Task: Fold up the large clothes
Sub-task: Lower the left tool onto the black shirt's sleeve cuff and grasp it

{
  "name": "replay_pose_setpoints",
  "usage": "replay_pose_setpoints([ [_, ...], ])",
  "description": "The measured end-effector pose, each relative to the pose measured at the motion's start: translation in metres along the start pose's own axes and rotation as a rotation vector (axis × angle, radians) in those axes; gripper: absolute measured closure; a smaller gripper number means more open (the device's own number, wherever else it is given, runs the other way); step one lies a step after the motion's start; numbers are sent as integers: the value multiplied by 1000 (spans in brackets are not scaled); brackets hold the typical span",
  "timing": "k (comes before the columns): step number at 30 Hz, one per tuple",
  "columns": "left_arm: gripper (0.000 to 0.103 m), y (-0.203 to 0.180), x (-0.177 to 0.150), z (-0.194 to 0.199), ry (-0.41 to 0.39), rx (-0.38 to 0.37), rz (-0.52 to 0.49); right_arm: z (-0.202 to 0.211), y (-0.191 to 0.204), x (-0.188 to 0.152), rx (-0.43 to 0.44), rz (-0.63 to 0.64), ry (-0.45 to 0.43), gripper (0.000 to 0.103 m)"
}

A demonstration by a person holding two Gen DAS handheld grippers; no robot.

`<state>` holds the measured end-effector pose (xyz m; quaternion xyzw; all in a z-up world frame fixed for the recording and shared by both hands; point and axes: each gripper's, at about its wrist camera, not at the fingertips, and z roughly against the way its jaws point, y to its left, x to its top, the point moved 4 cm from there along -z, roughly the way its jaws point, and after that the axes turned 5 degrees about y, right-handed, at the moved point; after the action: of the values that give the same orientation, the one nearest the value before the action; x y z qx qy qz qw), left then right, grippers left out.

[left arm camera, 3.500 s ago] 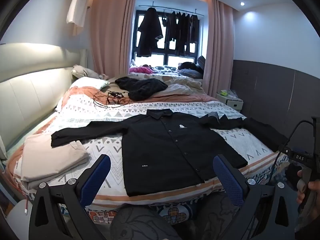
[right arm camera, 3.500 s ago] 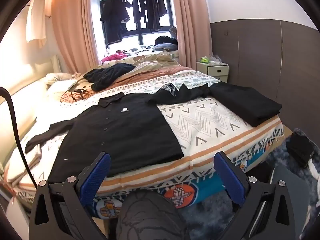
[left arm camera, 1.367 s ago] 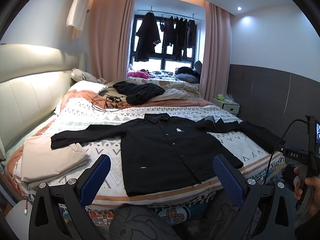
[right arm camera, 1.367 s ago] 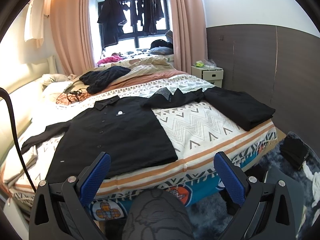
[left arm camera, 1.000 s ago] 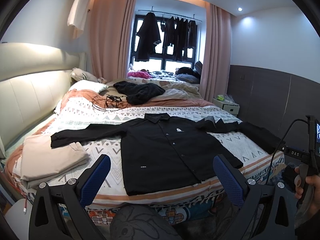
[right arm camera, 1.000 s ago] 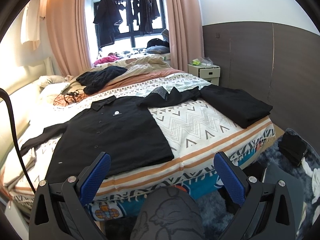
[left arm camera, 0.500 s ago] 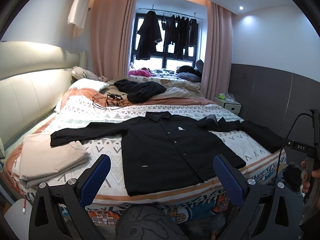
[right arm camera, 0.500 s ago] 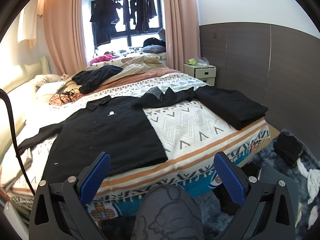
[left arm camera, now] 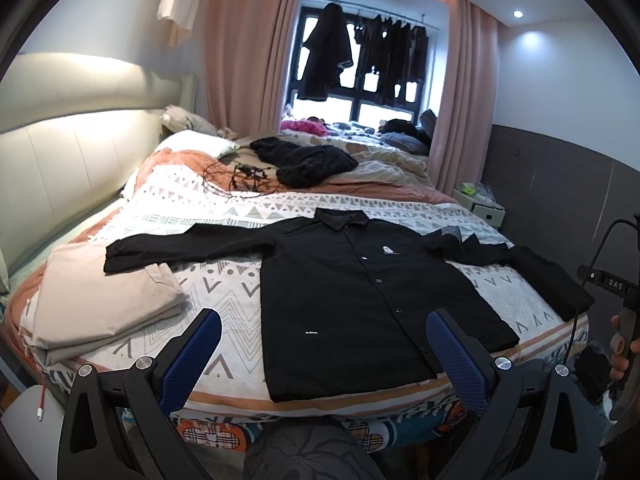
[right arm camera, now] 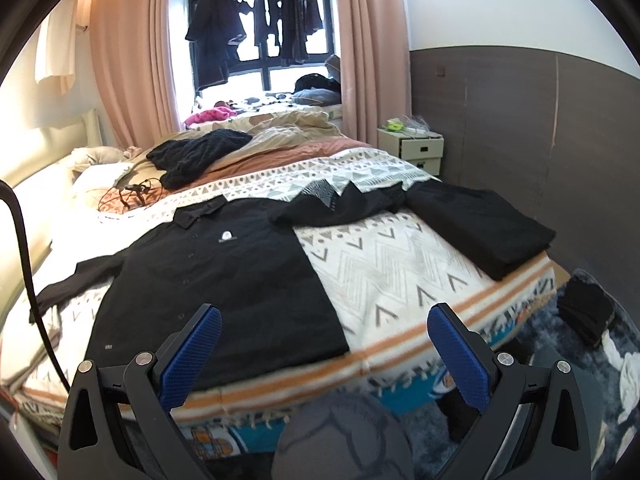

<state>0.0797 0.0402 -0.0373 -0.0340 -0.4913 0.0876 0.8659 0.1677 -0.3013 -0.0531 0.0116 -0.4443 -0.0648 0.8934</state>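
The bed with the white, chevron-patterned cover (left arm camera: 224, 292) carries the black long-sleeved button shirt (left arm camera: 360, 300), laid flat, front up, sleeves spread, hem at the near edge; its far cuff is hard to separate from the folded black garment (right arm camera: 480, 228) it meets. Only the left view shows the folded beige cloth stack (left arm camera: 104, 304); only the right view shows the small dark item on the floor (right arm camera: 586, 312), unidentifiable. The left gripper (left arm camera: 322, 344) and right gripper (right arm camera: 324, 338) hold blue-padded fingers wide apart, empty, short of the bed.
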Motion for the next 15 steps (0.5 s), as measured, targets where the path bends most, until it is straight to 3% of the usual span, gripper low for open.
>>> replay_pose_setpoints([
  [8,1,34,27,-31,26,97,49,-49,43,48,95,17,-14,0],
  [15,0,77,50,-52,43,194,101,-94,92,66,180,48,7,0],
])
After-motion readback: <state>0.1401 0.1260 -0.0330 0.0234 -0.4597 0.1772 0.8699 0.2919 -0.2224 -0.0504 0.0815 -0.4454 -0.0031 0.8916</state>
